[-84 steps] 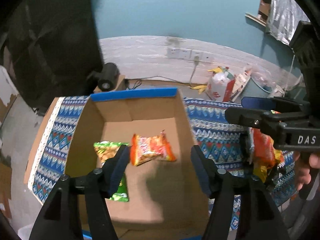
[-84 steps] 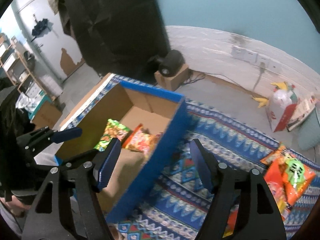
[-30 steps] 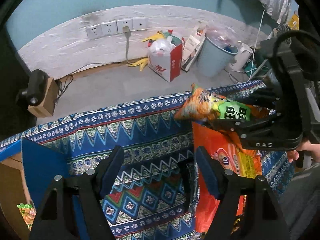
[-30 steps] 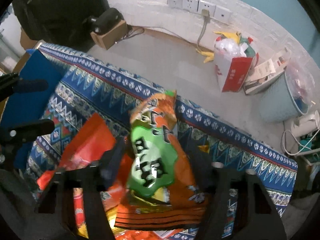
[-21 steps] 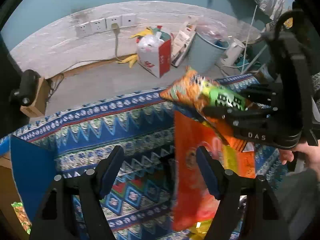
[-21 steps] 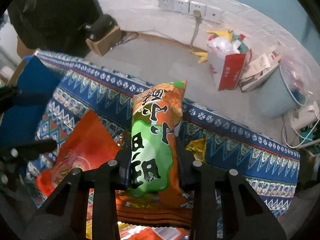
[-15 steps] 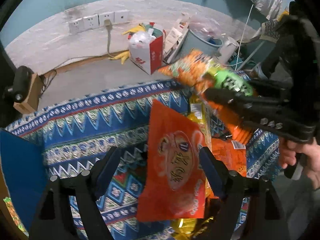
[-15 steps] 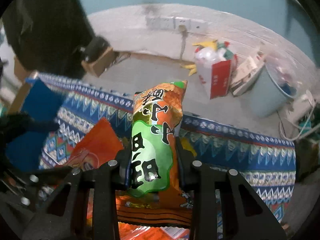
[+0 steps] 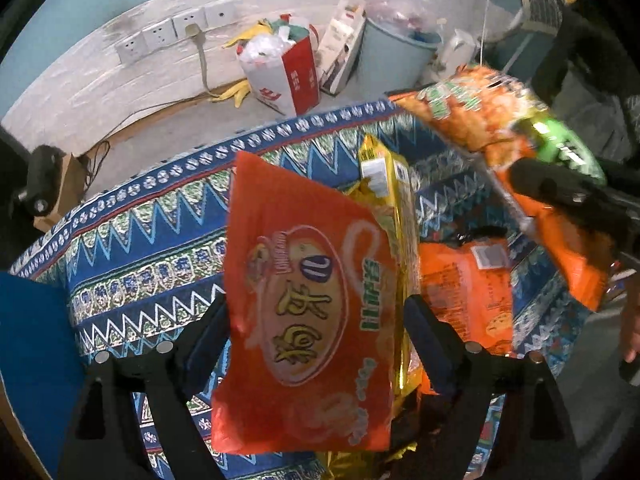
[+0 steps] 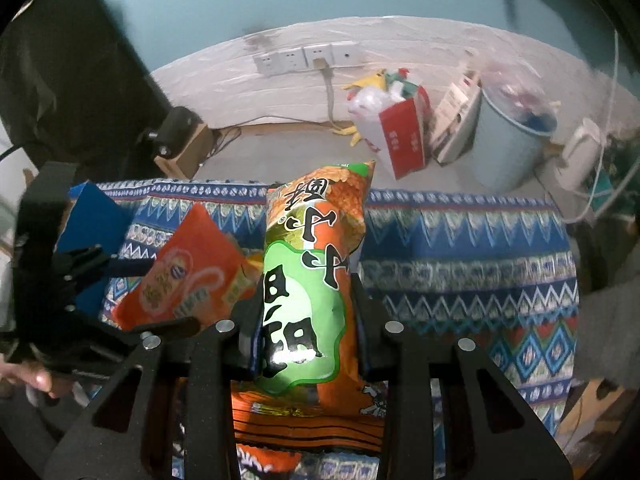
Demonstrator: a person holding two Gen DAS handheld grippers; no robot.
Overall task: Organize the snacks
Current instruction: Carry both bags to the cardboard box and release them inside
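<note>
My left gripper (image 9: 316,332) stands wide open around a red snack bag (image 9: 304,304) that lies on the patterned cloth (image 9: 152,240); its pads sit at the bag's sides. My right gripper (image 10: 306,304) is shut on an orange and green snack bag (image 10: 312,280) and holds it above the cloth. That bag also shows at the upper right of the left wrist view (image 9: 500,128). The red bag shows at the left of the right wrist view (image 10: 188,276), with the left gripper (image 10: 100,264) beside it. A yellow bag (image 9: 394,216) and an orange bag (image 9: 468,288) lie by the red one.
The blue cardboard box corner (image 9: 32,340) is at the far left (image 10: 92,224). Beyond the cloth's far edge are a red and white trash bag (image 9: 284,68), a pale blue bin (image 10: 508,140), wall sockets (image 10: 304,56) and a small camera on a wooden block (image 10: 176,132).
My right gripper closed on the orange and green bag and lifted it up off the pile. My left gripper left the box, moved right and came down around the red bag.
</note>
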